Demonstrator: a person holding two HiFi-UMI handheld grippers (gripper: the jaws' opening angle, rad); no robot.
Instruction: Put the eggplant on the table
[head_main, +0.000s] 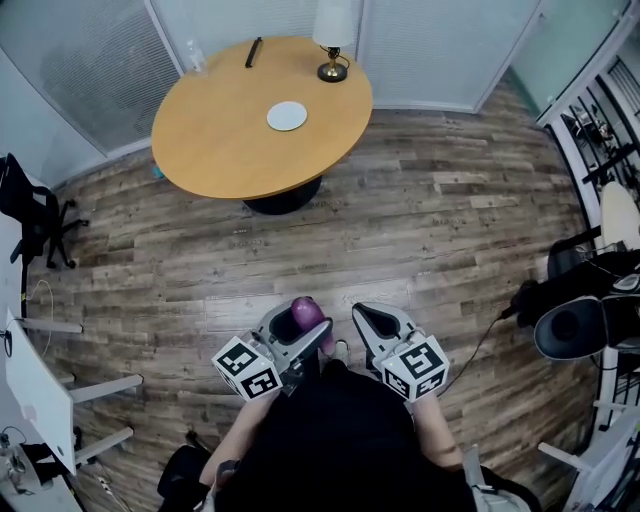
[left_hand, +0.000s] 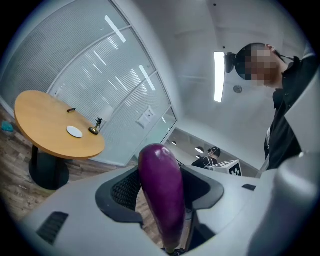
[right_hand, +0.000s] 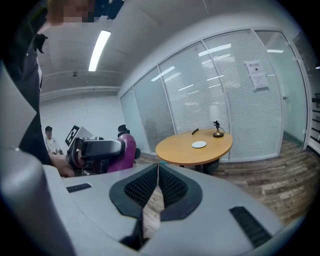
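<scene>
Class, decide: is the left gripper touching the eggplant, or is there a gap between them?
Touching. The left gripper view shows the eggplant clamped upright between the jaws of the left gripper, with no gap on either side.

Eggplant (left_hand: 161, 195): lower end sinks btwn the pads of my left hand-held gripper (head_main: 303, 325) and runs off the bottom edge of the left gripper view, so its end can't be seen. In the head view only the rounded tip shows; the rest is under the jaws. In the right gripper view the same hand-held gripper covers part of it.

Lamp (head_main: 333, 40) on the surface (head_main: 220, 150): shade cut by the top edge. Dark stick-like item (head_main: 254, 52) near it and pale round thing (head_main: 287, 116) mid-surface are too small to ID.

My forearms (head_main: 437, 435) are mostly hidden by my dark top (head_main: 340, 440). Black gear (head_main: 580, 320) at right is cut by the frame edge.
</scene>
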